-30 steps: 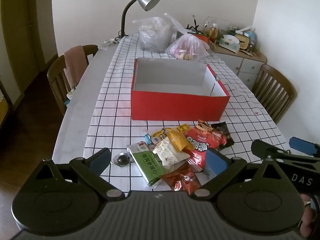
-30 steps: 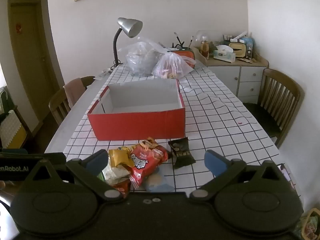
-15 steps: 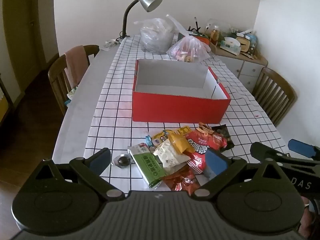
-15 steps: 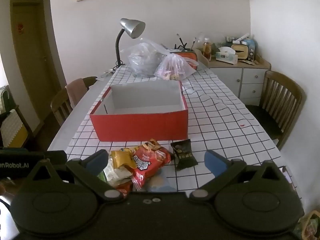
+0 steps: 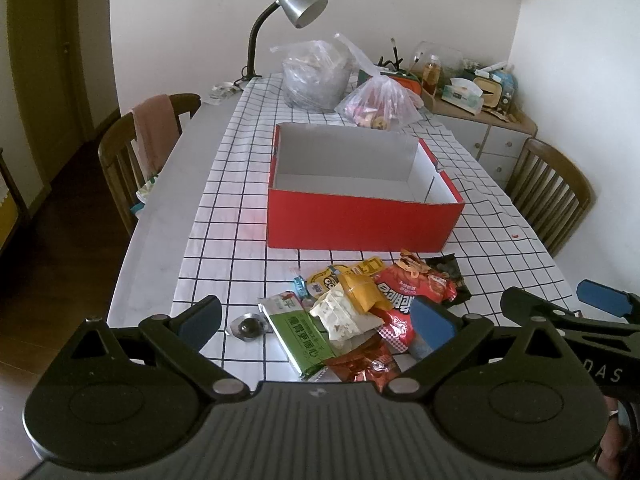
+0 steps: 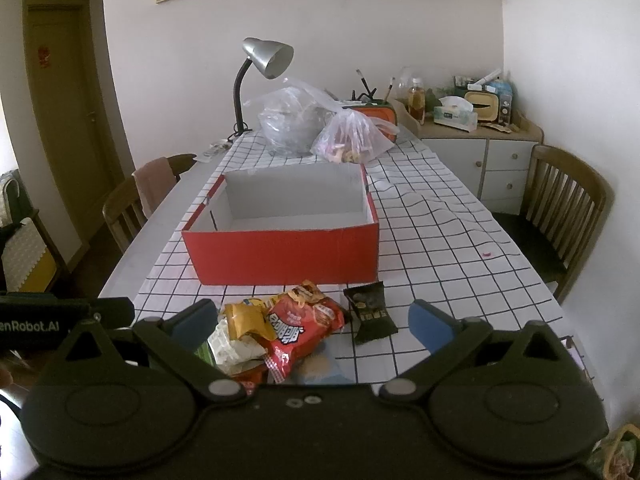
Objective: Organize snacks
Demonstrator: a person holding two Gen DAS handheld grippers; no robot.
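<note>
Partly hidden behind the left gripper (image 5: 316,320), whose jaws stand wide and empty, the snack pile (image 5: 360,312) lies on the checked tablecloth (image 5: 240,200) before the empty red box (image 5: 364,224). Beside it, the right gripper (image 6: 312,320) gapes too, covering the pile's near edge.

Red box (image 5: 362,222) with white inside, white tablecloth (image 5: 236,216) with black grid, green packet (image 5: 302,330), red snack bag (image 6: 304,326), black packet (image 6: 370,312), silver lamp (image 6: 268,56)

Snack packets (image 5: 360,316) heaped before red box (image 5: 360,224)
</note>
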